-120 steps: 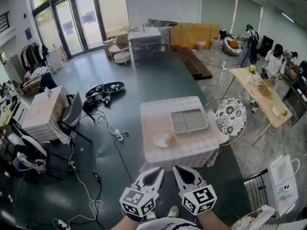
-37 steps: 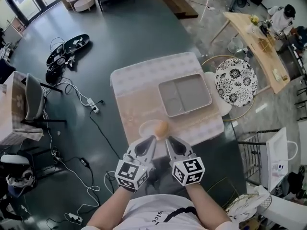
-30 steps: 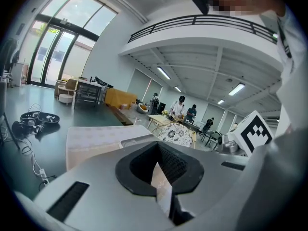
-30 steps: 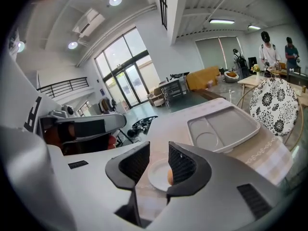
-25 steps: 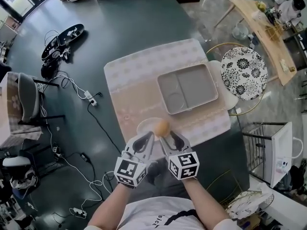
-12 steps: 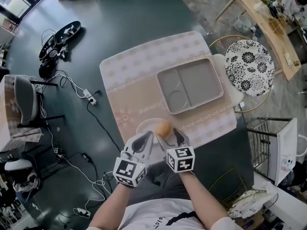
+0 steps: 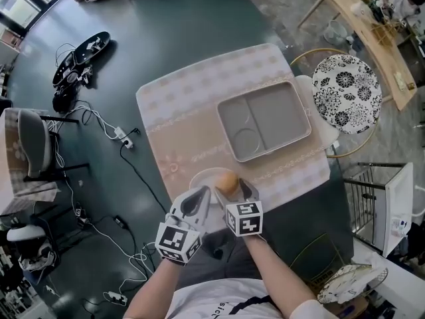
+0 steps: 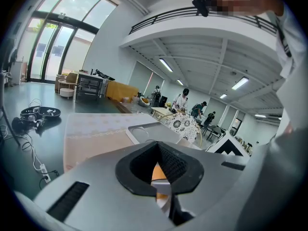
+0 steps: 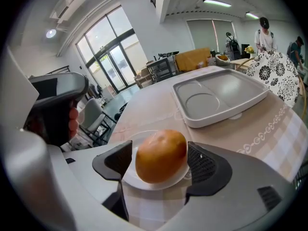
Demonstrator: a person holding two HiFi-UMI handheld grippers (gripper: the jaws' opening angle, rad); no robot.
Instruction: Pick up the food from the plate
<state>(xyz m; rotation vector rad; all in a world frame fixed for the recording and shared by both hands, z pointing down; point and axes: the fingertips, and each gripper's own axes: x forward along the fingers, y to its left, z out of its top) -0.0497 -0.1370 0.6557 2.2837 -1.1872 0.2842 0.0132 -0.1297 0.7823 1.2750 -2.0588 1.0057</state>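
Observation:
A golden-brown bread roll (image 7: 226,181) lies on a small white plate (image 7: 200,177) near the front edge of the cloth-covered table (image 7: 186,105). My right gripper (image 7: 232,190) reaches over the plate. Its jaws are opening, and the roll (image 9: 160,155) sits between them with a gap to the left pad. The plate's rim (image 9: 131,177) shows under the roll. My left gripper (image 7: 198,197) hovers just left of the plate with its jaws shut and nothing in them. In the left gripper view a sliver of the roll (image 8: 158,173) shows past the jaws.
A grey two-compartment tray (image 7: 265,121) lies on the table beyond the plate, also in the right gripper view (image 9: 226,93). A floral-cushioned chair (image 7: 346,85) stands at the table's right. Cables (image 7: 126,138) trail on the dark floor to the left. A wooden table (image 7: 372,32) stands at the far right.
My right gripper has moved forward over the plate and its jaws have spread around the roll. The left gripper stays beside it, shut.

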